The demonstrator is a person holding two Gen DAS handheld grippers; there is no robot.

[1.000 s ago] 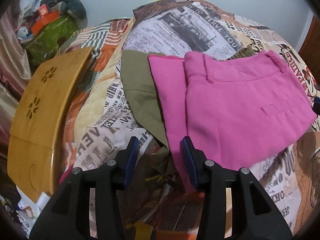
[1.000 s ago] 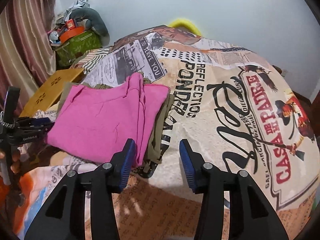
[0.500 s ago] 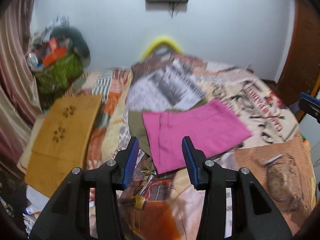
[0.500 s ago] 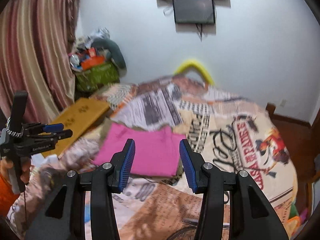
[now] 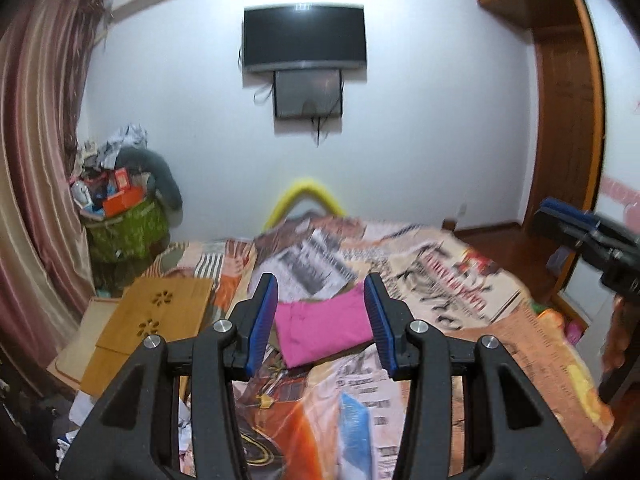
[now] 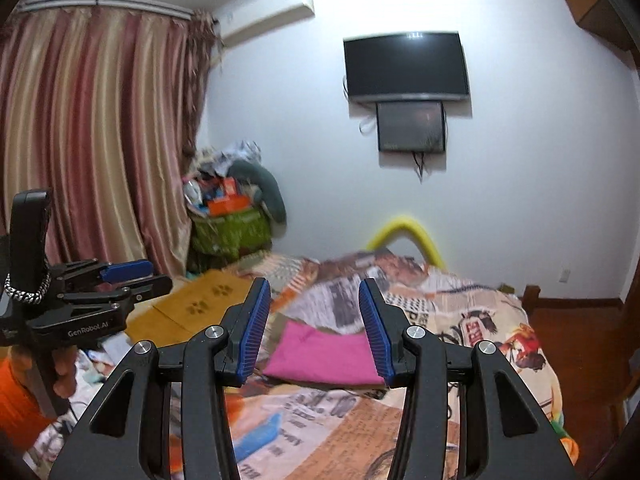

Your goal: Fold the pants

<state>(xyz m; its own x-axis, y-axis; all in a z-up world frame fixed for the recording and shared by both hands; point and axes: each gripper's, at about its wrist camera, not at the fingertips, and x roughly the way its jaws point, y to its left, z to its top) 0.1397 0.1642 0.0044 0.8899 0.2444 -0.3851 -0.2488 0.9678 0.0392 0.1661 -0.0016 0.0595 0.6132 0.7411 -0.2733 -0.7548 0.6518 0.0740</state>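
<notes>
Left wrist view is showing the left gripper [image 5: 320, 320] hanging in the air above the bed [image 5: 460, 280], jaws standing apart with nothing between them. The folded pink pants [image 5: 324, 328] are lying flat on the printed bedspread, well apart from both tools. The right gripper [image 6: 314, 328] is hovering too, its jaws parted and gripping nothing. A wooden lap tray [image 5: 160, 316] is sitting beside the pants, and a television [image 6: 406, 68] is hanging on the far wall.
</notes>
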